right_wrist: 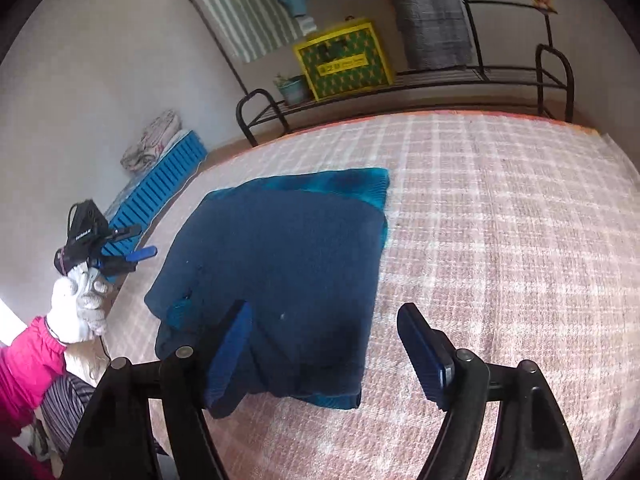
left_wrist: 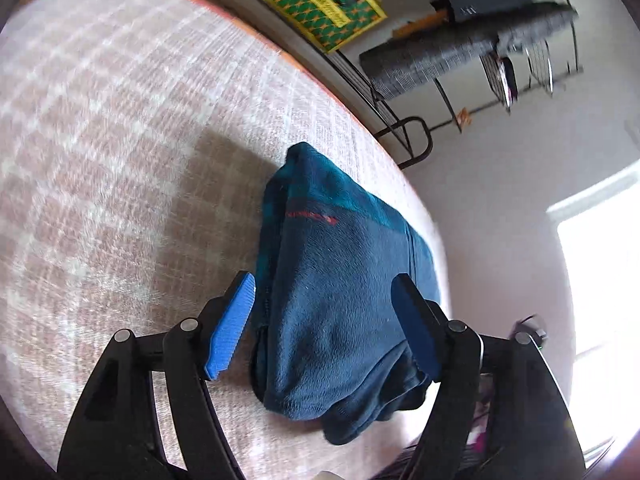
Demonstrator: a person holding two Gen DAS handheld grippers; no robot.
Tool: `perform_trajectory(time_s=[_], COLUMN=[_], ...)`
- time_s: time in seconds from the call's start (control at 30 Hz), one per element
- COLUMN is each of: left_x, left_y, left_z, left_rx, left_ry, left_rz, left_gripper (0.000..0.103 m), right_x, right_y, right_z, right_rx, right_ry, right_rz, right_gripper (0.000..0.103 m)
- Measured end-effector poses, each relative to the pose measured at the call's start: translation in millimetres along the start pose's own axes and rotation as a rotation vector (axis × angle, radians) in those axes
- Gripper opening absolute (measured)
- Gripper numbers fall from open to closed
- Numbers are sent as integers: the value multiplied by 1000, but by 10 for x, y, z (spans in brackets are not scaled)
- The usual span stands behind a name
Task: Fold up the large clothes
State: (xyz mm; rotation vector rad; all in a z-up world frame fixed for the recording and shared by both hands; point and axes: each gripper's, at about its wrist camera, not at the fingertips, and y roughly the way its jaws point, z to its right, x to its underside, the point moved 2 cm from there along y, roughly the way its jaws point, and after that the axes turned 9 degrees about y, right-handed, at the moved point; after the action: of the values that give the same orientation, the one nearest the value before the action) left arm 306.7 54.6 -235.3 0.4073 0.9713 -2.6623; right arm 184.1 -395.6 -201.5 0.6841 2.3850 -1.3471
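A dark blue fleece garment (left_wrist: 340,280) lies folded into a rough rectangle on the pink plaid bed cover (left_wrist: 120,160), close to the bed's edge. A teal panel shows at the garment's (right_wrist: 280,256) far end. My left gripper (left_wrist: 326,320) is open above the near end, its blue pads on either side of the fabric and not pressing on it. In the right wrist view, my right gripper (right_wrist: 328,354) is open over the near right corner, holding nothing. That view also shows the left gripper (right_wrist: 138,244) at the bed's left side, held by a white-gloved hand (right_wrist: 80,308) in a pink sleeve.
A black metal rack (right_wrist: 440,76) stands past the bed's far edge with a yellow-green box (right_wrist: 344,64), a plant pot (right_wrist: 292,88) and hanging clothes. A blue slatted crate (right_wrist: 160,188) with a bundle of cloth lies on the floor at left. The bed cover (right_wrist: 500,240) extends to the right.
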Motion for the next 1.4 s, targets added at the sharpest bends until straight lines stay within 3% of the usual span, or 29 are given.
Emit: perform_trajectory(time_s=[0.07,0.2,0.37,0.5,0.7,0.8,0.97,1.07,1.17,1.4], left_x=[-35,-45,-61,-77,-93,-103,-101,-114,-68,29], left_y=[90,324,573,761,829,858,919,907,854,753], left_z=[-136,-279,-319,-243,-214,-179,-64,123,259,607], left_rx=[43,114,117,114,121,104,47,-29,-89,-166], left_ry=[-56,-112,-127,-82,-76,-53,-31,64,134,262], left_rz=[-28,-91,-130,-164,-154,-151,-142,-134,-118,-71], left_gripper=[73,73,73,73,73,69,53,47,44,36], right_x=[-55,-96,-83,-67,-104,-91,-71,-83,-107,-149], right_y=[104,364,631,824,936,972,1103,1086,1017,752], right_z=[158,366,427,471,441,415,289,177,51,-474], right_rx=[-33,-102,-135,-165,-226,-262,-304,-257,-175,72], right_ry=[68,156,179,197,207,216,232,202,151,-45], right_rz=[-35,-114,-160,-199,-190,-190,-224,-217,-199,-149], right_gripper=[85,85,85,85,85,79,57,41,32,26])
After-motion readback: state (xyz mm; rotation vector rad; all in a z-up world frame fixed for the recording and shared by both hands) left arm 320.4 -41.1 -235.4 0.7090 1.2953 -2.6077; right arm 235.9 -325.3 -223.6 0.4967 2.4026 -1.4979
